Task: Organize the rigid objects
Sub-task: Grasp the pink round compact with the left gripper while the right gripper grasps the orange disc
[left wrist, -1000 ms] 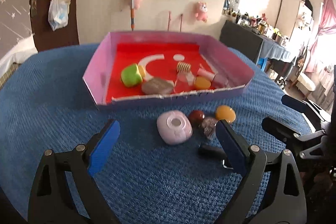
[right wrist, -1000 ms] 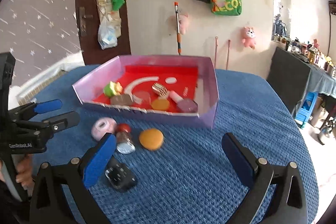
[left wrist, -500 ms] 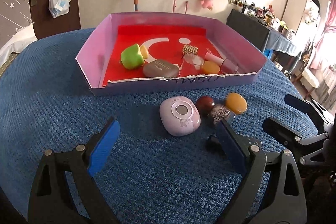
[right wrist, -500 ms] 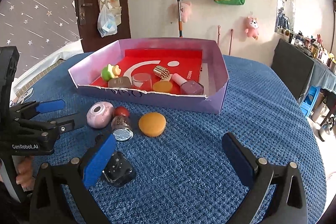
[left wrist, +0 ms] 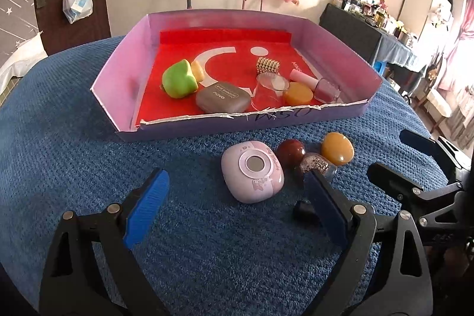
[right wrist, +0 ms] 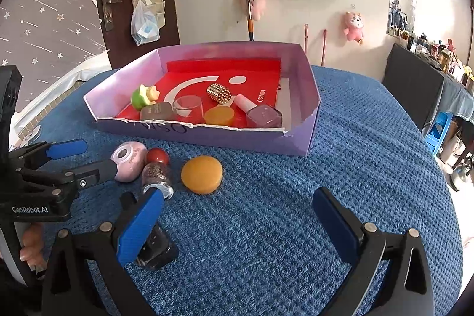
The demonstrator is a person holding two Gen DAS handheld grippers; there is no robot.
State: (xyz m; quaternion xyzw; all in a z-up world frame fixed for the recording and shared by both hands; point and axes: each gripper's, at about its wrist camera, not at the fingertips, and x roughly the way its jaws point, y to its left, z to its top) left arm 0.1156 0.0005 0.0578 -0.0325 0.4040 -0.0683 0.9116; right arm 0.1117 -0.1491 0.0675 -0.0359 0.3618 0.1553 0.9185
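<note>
Both grippers are hovering low over the blue cloth (left wrist: pixel 74 138) with their jaws standing wide apart, gripping nothing. The left gripper (left wrist: pixel 237 206) is sitting at the bottom of its own view, with the pink compact (left wrist: pixel 252 171) lying just past its blue pads; the right gripper (right wrist: pixel 237 222) is filling the bottom of its frame, where "GenRobot.AI" is showing on the other tool at lower left. Beside the compact, near the frame's centre, a red ball (left wrist: pixel 291 148), a glitter bottle (left wrist: pixel 315 165) and an orange disc (right wrist: pixel 202 174) are lying together. Above them the purple box (left wrist: pixel 340 46) is holding a case reading "EYE SHADOW" and "NOVO" (left wrist: pixel 222 100); "MINISO" is showing on its red lining.
</note>
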